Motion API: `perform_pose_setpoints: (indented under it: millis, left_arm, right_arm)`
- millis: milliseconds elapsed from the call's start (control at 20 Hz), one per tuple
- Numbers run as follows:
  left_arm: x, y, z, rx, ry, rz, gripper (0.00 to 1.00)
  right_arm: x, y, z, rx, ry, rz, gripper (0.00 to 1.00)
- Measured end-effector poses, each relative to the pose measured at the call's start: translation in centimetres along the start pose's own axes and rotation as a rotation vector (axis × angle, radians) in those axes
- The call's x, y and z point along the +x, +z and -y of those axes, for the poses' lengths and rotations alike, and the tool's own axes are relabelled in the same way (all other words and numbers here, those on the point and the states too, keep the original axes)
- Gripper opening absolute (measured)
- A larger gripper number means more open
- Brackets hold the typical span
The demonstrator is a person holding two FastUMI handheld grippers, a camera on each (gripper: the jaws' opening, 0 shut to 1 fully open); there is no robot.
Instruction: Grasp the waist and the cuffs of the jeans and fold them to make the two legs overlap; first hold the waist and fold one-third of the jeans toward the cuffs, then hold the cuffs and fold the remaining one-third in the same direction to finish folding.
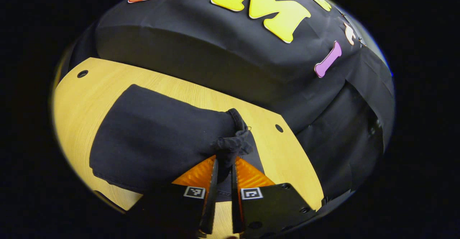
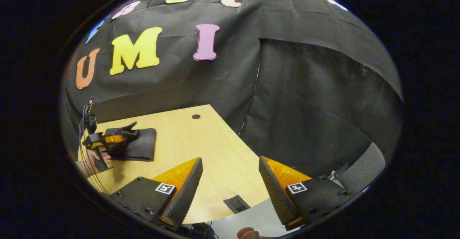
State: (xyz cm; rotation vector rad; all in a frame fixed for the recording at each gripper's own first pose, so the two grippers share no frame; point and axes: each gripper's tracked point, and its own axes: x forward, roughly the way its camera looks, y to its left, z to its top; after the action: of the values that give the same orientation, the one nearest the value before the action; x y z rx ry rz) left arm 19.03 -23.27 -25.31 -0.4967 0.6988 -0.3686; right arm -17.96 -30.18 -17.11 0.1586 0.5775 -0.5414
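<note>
left gripper view: left gripper [image 1: 224, 161] pinched on a bunched edge of folded jeans [image 1: 158, 138] lying on table [image 1: 86, 99], likely finishing the fold; right gripper [image 2: 230, 181] spread wide, idle.

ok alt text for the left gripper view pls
The left gripper, jaws nearly closed, pinches a bunched edge of the dark folded jeans lying on a light wooden table. Black cloth hangs behind the table.
</note>
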Motion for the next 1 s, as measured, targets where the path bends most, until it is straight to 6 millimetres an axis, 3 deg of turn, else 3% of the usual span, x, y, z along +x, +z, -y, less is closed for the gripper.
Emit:
perform_pose_setpoints:
  millis: [100, 250, 400, 550, 700, 850, 1000]
  left_arm:
    - [0.6, -0.7, -0.4, 0.012, 0.031, -0.012, 0.50]
    - [0.3, -0.8, 0.1, 0.032, 0.052, -0.010, 0.54]
    - [-0.7, -1.6, 1.9, 0.048, 0.038, -0.031, 1.00]
    - [-1.6, -1.8, 3.2, 0.044, 0.013, -0.039, 0.98]
    - [-3.9, -0.7, 4.1, 0.034, -0.016, -0.023, 0.98]
    - [-8.0, 3.1, 3.7, 0.113, 0.023, 0.076, 0.98]
    - [-13.2, 9.0, 2.7, 0.196, 0.106, 0.245, 0.98]
  right_arm:
    - [0.8, -0.1, -0.3, 0.010, 0.009, -0.015, 0.97]
    - [1.7, 0.1, -1.4, 0.009, 0.035, -0.015, 0.95]
    - [2.2, 0.7, -3.1, 0.010, 0.070, -0.007, 0.97]
    - [2.2, 1.8, -5.1, -0.043, 0.108, 0.037, 0.94]
    - [1.5, 3.9, -10.1, -0.154, 0.204, 0.097, 0.95]
    - [0.2, 7.3, -16.8, -0.221, 0.339, 0.193, 0.95]
    - [-0.4, 9.8, -22.8, -0.191, 0.453, 0.252, 0.96]
